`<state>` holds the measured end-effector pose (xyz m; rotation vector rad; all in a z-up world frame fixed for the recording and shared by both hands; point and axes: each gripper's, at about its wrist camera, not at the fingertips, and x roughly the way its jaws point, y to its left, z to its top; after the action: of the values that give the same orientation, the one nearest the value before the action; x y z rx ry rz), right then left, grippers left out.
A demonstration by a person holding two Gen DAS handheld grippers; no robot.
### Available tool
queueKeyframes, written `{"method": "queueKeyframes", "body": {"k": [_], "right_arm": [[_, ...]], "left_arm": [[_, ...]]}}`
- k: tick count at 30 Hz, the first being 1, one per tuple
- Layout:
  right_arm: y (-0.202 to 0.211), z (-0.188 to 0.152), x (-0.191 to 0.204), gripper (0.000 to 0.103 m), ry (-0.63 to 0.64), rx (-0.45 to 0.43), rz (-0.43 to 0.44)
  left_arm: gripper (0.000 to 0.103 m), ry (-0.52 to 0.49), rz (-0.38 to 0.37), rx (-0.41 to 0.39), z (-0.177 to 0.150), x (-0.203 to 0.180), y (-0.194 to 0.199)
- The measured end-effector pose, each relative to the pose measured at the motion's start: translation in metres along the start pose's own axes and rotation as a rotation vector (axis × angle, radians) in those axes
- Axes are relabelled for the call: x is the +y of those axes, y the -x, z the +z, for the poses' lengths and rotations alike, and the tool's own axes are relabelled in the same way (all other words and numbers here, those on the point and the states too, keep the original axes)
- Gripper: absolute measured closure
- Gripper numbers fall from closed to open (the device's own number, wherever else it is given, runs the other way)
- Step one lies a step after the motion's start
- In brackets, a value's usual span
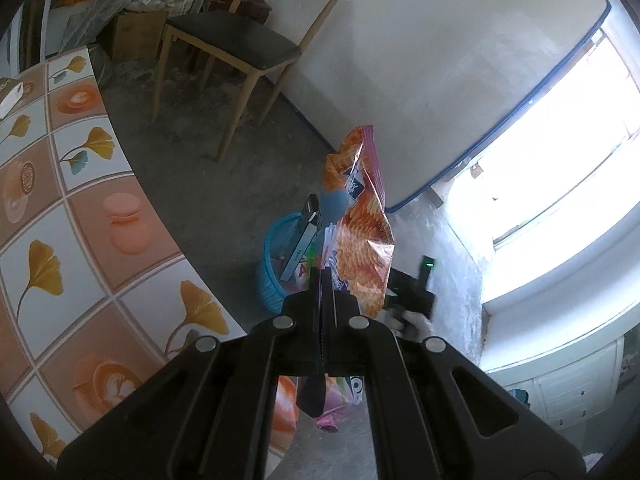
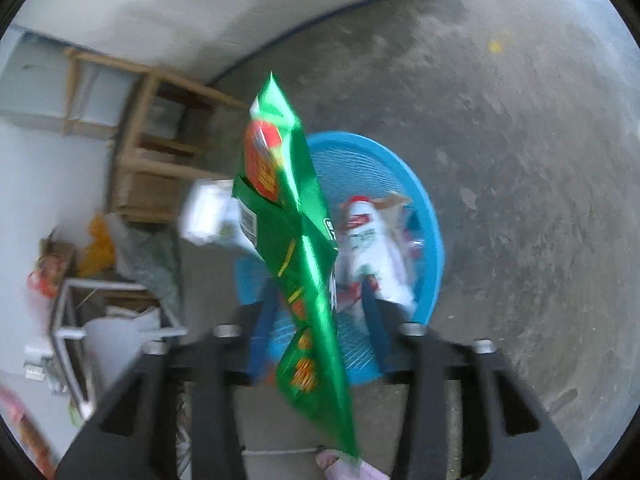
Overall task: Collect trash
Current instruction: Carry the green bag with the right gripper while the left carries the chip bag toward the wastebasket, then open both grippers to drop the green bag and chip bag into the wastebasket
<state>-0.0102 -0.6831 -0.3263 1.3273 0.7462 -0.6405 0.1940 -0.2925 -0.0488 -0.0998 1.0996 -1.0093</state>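
Observation:
My left gripper (image 1: 326,280) is shut on an orange chip bag (image 1: 360,232) that stands up from the closed fingers, above and beside a blue trash basket (image 1: 269,276) on the floor. In the right wrist view my right gripper (image 2: 316,292) has its jaws spread wide; a green snack bag (image 2: 296,240) hangs between them over the blue basket (image 2: 424,216), apparently loose. The basket holds a white and red wrapper (image 2: 372,248) and other trash. The other gripper (image 1: 412,292) shows behind the orange bag.
A table with a floral tile-pattern cloth (image 1: 72,208) fills the left. A wooden chair (image 1: 240,48) stands behind it, with boxes and bags (image 1: 132,12) in the corner. A mattress (image 1: 440,60) leans on the wall. Wooden shelves (image 2: 156,152) and clutter (image 2: 100,260) lie left of the basket.

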Motion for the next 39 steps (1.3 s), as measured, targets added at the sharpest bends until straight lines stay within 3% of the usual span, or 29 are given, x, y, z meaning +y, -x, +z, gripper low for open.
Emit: {"method": "queueKeyframes", "body": {"k": [4,9,15,19,20,21,22,23,25,30,34,39], "right_arm": [[-0.024,0.005,-0.015,0.058,-0.042,0.008,-0.053],[0.008,0.003,-0.030,0.057,-0.038,-0.062,-0.006],[0.071,-0.017,-0.058,0.057,-0.054,-0.123,0.072],[0.112,-0.044,-0.084,0.057,-0.104,-0.132,0.113],[0.121,-0.053,-0.094,0.057,-0.128,-0.130,0.119],[0.127,-0.060,-0.103,0.057,-0.146,-0.126,0.121],[0.132,-0.066,-0.111,0.057,-0.158,-0.123,0.116],[0.139,-0.074,-0.120,0.057,-0.172,-0.120,0.099],[0.147,-0.084,-0.135,0.057,-0.194,-0.115,0.082],[0.160,-0.103,-0.155,0.057,-0.180,-0.112,0.013],[0.160,-0.106,-0.142,0.057,-0.143,-0.111,0.026],[0.174,-0.109,-0.075,0.057,0.050,-0.145,0.053]], "left_arm": [[0.103,-0.009,0.007,0.010,0.006,-0.006,-0.009],[0.103,-0.035,-0.006,0.056,0.012,-0.027,-0.028],[0.103,-0.013,-0.026,0.182,0.029,-0.059,-0.106],[0.103,-0.009,0.016,0.222,0.045,-0.077,-0.171],[0.101,0.014,0.035,0.226,0.047,-0.075,-0.183],[0.088,0.042,0.059,0.232,0.047,-0.072,-0.200],[0.068,0.053,0.071,0.237,0.048,-0.070,-0.212],[0.058,0.059,0.099,0.248,0.046,-0.066,-0.228],[0.055,0.068,0.154,0.265,0.042,-0.060,-0.238],[0.054,0.146,0.099,0.283,0.031,-0.045,-0.202],[0.049,0.058,0.102,0.182,0.038,-0.054,-0.141],[0.042,-0.042,0.075,0.028,0.031,-0.072,-0.044]]}}
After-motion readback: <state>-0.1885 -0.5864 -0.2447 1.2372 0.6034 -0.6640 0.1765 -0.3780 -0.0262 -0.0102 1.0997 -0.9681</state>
